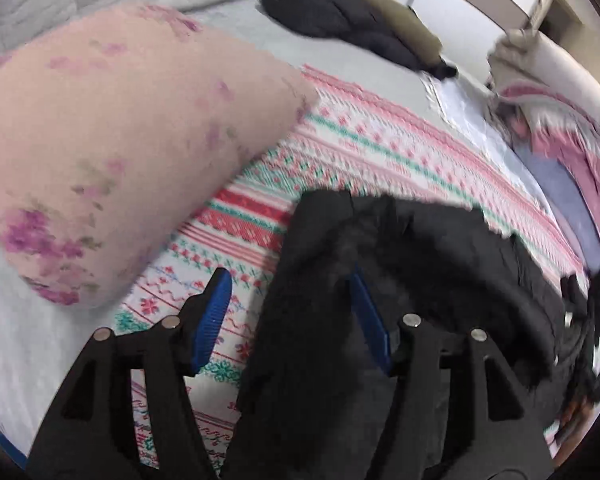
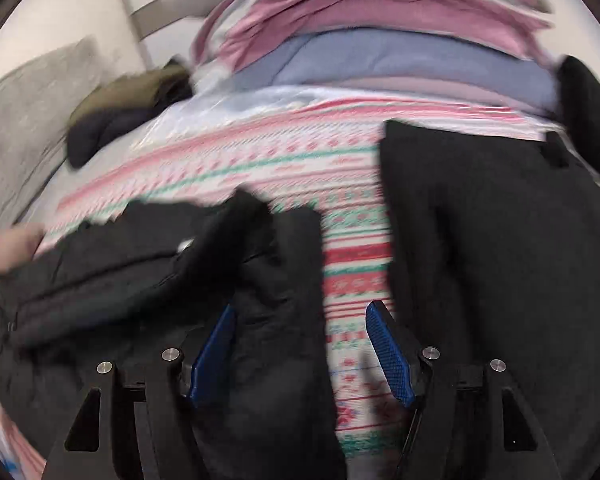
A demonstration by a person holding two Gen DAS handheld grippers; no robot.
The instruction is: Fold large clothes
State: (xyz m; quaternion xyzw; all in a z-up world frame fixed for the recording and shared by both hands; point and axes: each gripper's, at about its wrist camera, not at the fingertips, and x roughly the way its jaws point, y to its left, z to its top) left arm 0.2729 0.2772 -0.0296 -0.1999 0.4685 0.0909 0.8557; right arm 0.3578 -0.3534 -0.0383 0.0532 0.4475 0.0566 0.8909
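Note:
A black padded garment [image 1: 400,280] lies bunched on a patterned pink, red and green blanket [image 1: 380,148]. My left gripper [image 1: 290,312] is open, its blue pads [image 1: 214,312] straddling the garment's left edge. In the right wrist view the same black garment [image 2: 160,272] lies bunched at the left, and another black piece [image 2: 500,260] lies flat at the right. My right gripper [image 2: 300,348] is open, with black cloth and blanket [image 2: 352,272] between its pads [image 2: 388,352].
A pink floral pillow [image 1: 112,152] lies at the left. A dark and olive garment pile [image 1: 360,28] sits at the back. Pink and blue folded clothes [image 2: 380,40] are stacked beyond the blanket. The bed's white sheet [image 1: 12,340] shows at the left.

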